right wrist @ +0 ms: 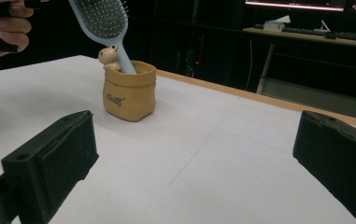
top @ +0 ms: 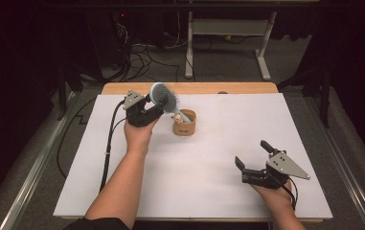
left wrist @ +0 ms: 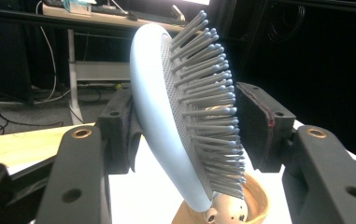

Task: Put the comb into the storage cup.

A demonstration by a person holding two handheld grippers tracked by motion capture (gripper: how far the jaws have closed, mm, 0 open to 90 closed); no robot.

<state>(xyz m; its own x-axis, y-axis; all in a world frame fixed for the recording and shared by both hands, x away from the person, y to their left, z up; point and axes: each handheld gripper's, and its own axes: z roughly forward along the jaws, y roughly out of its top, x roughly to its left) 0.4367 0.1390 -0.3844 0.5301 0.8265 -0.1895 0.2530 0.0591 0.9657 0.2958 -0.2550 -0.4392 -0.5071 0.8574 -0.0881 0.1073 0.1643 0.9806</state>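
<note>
A light blue hairbrush (top: 163, 98) stands tilted with its handle in a small tan cup (top: 184, 125) that has a little animal figure (top: 176, 116) at its rim. My left gripper (top: 157, 103) sits around the brush head, at the table's far left-middle. In the left gripper view the brush (left wrist: 166, 116) lies between the jaws above the cup (left wrist: 255, 196); the bristle tips just reach the right pad (left wrist: 264, 126) unbent, so my left gripper (left wrist: 185, 130) is open. My right gripper (top: 252, 153) rests open and holds nothing near the front right. The right gripper view shows that gripper (right wrist: 194, 154) facing the cup (right wrist: 129, 91) and brush (right wrist: 102, 18).
A white board (top: 209, 158) covers the table, with a wooden edge (top: 189, 87) at the back. Behind it stand a desk frame (top: 228, 28) and floor cables (top: 142, 57). My left gripper's cable (top: 108, 143) runs down the board's left side.
</note>
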